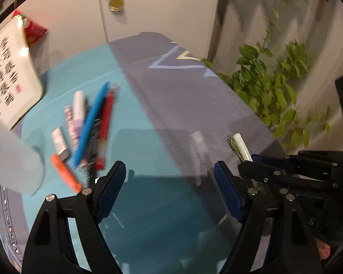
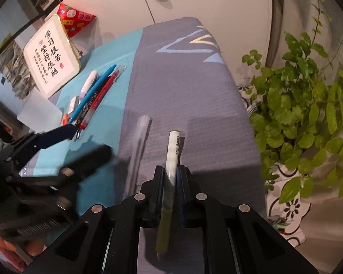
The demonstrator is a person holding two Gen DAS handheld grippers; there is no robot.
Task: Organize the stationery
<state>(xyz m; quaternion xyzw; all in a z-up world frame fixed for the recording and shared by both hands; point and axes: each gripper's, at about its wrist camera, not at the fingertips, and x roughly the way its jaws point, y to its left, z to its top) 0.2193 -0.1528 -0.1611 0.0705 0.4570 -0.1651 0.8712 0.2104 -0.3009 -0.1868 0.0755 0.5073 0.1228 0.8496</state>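
left gripper [image 1: 170,188] | black frame, silver screws | fingers [image 1: 111,190] | ribbed blue pads

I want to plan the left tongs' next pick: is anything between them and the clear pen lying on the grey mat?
Nothing visible blocks it. The left tongs stand open over bare mat, and the clear pen lies alone ahead of them.

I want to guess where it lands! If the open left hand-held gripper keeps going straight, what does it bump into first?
Probably the table mat. Nothing lies between the left hand-held gripper and it; the pens sit off to its left. Depth is hard to judge.
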